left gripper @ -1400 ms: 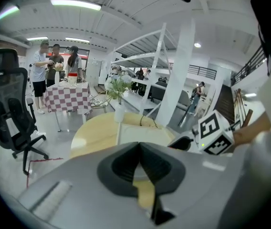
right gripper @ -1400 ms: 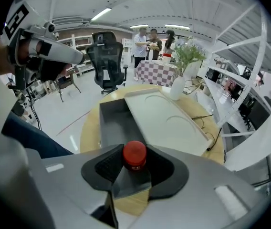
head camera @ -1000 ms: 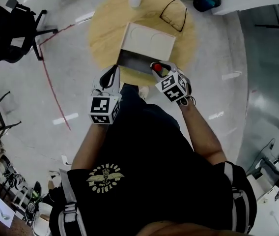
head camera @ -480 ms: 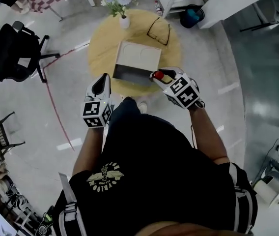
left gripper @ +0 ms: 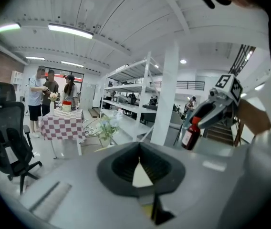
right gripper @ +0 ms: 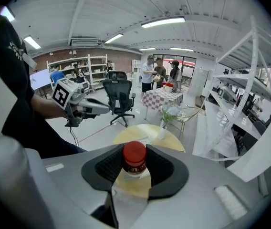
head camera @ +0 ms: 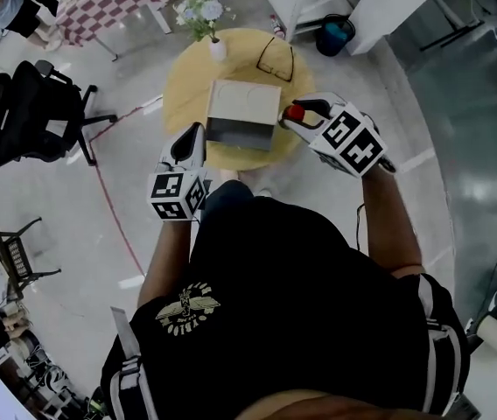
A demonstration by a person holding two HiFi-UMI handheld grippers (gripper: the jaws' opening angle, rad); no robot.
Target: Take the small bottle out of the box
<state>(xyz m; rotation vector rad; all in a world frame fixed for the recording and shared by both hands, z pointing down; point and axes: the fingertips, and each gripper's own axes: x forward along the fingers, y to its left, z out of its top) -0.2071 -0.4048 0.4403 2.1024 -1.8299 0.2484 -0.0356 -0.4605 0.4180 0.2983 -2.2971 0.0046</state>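
A small dark bottle with a red cap (head camera: 294, 112) hangs in the air to the right of the open cardboard box (head camera: 241, 103), well above the round yellow table (head camera: 183, 86). My right gripper (head camera: 301, 116) is shut on it; in the right gripper view the red cap (right gripper: 134, 152) sits between the dark pads (right gripper: 108, 168). The left gripper view shows the bottle (left gripper: 191, 133) hanging from the right gripper (left gripper: 207, 112). My left gripper (head camera: 189, 143) hovers at the box's near left corner, its jaws together with nothing between them.
A vase of flowers (head camera: 216, 49) and a black wire loop (head camera: 275, 59) lie on the far part of the table. A black office chair (head camera: 30, 116) stands to the left. A checked table (head camera: 100, 3) with people lies beyond. White shelving (left gripper: 130, 99) stands on the right.
Both grippers have risen. The right one has carried the bottle up and off to the right of the box. The left one has lifted a little beside the box.
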